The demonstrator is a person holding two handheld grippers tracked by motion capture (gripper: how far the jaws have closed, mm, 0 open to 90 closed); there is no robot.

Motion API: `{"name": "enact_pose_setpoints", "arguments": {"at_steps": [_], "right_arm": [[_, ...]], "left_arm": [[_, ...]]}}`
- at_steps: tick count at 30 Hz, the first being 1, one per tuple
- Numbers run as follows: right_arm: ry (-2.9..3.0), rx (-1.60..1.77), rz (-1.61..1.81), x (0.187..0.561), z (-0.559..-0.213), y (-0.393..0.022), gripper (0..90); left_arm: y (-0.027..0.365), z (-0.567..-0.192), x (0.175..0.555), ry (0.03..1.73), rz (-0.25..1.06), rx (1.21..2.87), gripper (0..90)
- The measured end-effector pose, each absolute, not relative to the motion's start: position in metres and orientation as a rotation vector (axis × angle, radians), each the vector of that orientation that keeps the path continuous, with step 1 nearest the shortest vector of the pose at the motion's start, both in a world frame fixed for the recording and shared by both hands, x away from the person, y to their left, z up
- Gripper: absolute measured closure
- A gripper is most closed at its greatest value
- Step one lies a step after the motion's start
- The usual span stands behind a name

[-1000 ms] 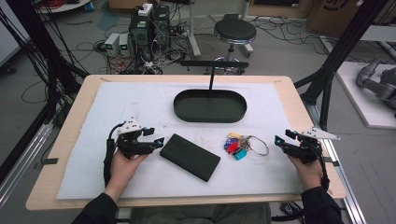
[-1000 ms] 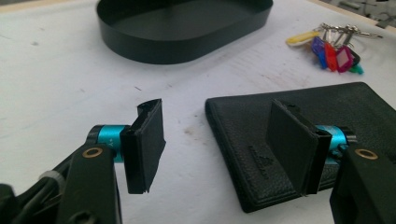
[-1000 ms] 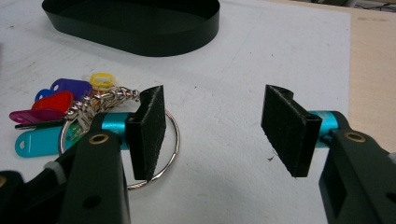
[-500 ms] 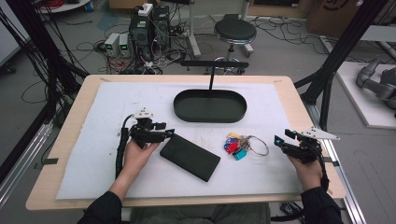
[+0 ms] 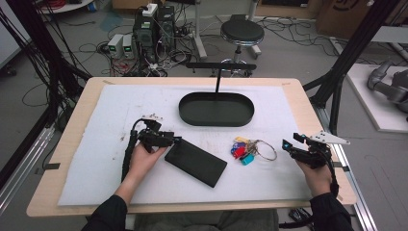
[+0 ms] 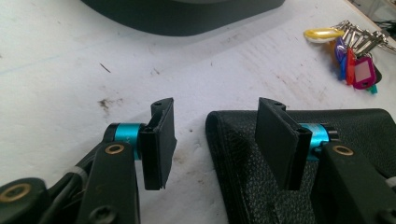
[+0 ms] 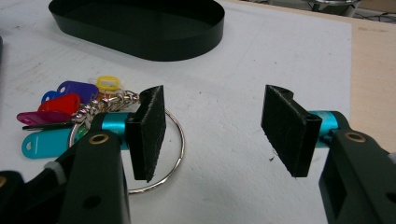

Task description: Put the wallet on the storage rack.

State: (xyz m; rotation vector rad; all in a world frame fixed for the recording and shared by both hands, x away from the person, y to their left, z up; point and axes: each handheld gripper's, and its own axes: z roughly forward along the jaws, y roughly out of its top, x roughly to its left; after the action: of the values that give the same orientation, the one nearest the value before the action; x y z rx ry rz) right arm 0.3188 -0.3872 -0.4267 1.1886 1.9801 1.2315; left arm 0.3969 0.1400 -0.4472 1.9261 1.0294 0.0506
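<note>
A black leather wallet [image 5: 196, 162] lies slantwise on the white mat, in front of a black oval tray [image 5: 216, 109]. My left gripper [image 5: 176, 140] is low at the wallet's upper left end. In the left gripper view the left gripper [image 6: 215, 107] has its jaws apart, and they have just been closing. The wallet's [image 6: 238, 154] end lies between them, one jaw over the leather and the other over bare mat, with no pad pressing. A bunch of keys [image 5: 245, 150] with coloured tags lies to the right. My right gripper [image 5: 288, 146] stands open beside it, nothing between its jaws [image 7: 214, 93].
In the right gripper view the key ring [image 7: 180, 149] curves behind the left jaw, the coloured tags [image 7: 70, 107] lie to its left and the tray [image 7: 154, 49] sits beyond. A black T-shaped stand [image 5: 219, 72] rises behind the tray. The mat [image 5: 96, 163] rests on a wooden tabletop.
My left hand has moved right and a little down to the wallet's end, and its jaws stand narrower than before. The right hand, the keys and the wallet have stayed put.
</note>
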Motion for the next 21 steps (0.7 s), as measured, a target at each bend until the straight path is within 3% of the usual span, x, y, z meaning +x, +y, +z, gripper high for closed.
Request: {"name": "enact_pose_setpoints", "arguments": {"at_steps": [4,5,6,15,21], "right_arm": [[1.986,1.176,1.232,0.319,-0.426,-0.384,41.1],[1.988,1.171,1.233,0.319,-0.426,-0.383,41.1],[1.992,1.166,1.233,0.319,-0.425,-0.382,41.1],[2.000,1.138,1.252,0.318,-0.422,-0.371,41.1],[2.015,1.105,1.276,0.316,-0.420,-0.362,41.1]], "left_arm": [[0.139,-0.449,0.398,1.024,0.014,1.932,51.7],[0.139,-0.450,0.397,1.000,-0.005,1.932,56.8],[0.138,-0.449,0.397,0.986,-0.021,1.928,70.6],[0.138,-0.446,0.389,0.947,0.062,1.917,80.8],[0.142,-0.440,0.381,0.886,0.112,1.885,82.0]]}}
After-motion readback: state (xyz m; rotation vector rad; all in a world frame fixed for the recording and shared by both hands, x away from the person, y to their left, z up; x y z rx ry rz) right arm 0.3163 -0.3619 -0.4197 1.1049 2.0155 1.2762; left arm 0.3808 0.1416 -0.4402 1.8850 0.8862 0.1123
